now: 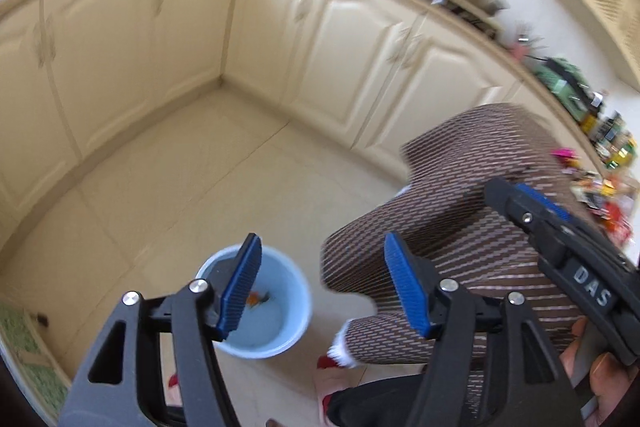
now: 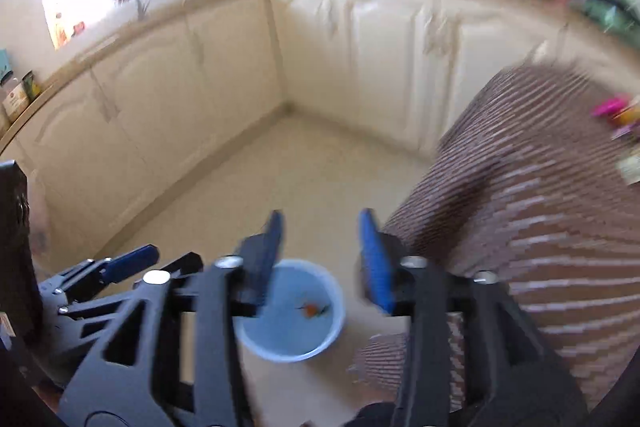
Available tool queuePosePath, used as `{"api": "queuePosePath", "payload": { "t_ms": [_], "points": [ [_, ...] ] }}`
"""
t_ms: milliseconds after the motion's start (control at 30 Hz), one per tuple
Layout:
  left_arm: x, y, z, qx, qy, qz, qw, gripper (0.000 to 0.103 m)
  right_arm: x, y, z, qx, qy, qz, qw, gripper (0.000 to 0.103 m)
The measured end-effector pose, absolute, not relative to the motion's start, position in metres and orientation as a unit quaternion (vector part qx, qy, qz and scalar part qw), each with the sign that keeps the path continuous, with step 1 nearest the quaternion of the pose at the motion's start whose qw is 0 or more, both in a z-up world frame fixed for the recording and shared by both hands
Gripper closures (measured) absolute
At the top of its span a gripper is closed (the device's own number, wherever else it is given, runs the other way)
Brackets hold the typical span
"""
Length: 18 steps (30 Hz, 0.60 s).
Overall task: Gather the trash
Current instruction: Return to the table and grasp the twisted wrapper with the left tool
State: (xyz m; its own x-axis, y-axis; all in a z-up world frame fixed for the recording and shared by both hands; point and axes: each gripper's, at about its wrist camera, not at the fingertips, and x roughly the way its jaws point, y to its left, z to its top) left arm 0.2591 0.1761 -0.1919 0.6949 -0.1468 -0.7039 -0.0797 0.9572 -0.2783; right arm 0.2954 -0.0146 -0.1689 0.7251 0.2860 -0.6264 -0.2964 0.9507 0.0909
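**Kitchen floor, trash bucket: items in view**

1. Left gripper: jaws spread, blue ribbed pads facing each other, nothing between them. It hangs above the floor, angled down.
2. Right gripper: jaws parted about halfway, empty (motion blur softens the pads). In the left wrist view its black body sits at the right edge, held by a hand.
3. Pale blue bucket: upright on the tiled floor, below both grippers and well apart from them. Its left rim is hidden behind the left gripper's left pad.
4. Trash: a small orange and dark scrap lying on the bucket's bottom, near the middle; what it is cannot be told.
5. Person's leg in brown striped fabric: just right of the bucket.
6. Cream cabinet doors: meeting in a corner beyond the floor.
7. Worktop clutter: bright wrappers and bottles at far right, blurred.
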Motion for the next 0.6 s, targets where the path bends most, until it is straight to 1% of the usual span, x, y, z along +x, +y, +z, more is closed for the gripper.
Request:
{"api": "queuePosePath", "payload": {
  "t_ms": [100, 233, 333, 433, 600],
  "points": [
    [0.251, 0.135, -0.157, -0.119, 0.36, -0.052, 0.924, 0.034, 0.266, -0.059, -0.132, -0.002, 0.291, 0.127, 0.948, 0.054],
    [0.252, 0.057, -0.119, -0.057, 0.34, -0.118, 0.931, 0.033, 0.238, -0.133, -0.106, 0.03, 0.261, 0.078, 0.962, 0.051],
    [0.258, -0.003, -0.102, -0.007, 0.336, -0.152, 0.93, 0.033, 0.224, -0.188, -0.096, 0.046, 0.248, 0.032, 0.967, 0.05],
    [0.271, -0.051, -0.096, 0.026, 0.336, -0.186, 0.923, 0.033, 0.225, -0.235, -0.091, 0.056, 0.254, -0.005, 0.966, 0.05],
    [0.298, -0.118, -0.104, 0.074, 0.347, -0.226, 0.907, 0.033, 0.232, -0.287, -0.094, 0.065, 0.267, -0.041, 0.961, 0.05]
  ]
}}
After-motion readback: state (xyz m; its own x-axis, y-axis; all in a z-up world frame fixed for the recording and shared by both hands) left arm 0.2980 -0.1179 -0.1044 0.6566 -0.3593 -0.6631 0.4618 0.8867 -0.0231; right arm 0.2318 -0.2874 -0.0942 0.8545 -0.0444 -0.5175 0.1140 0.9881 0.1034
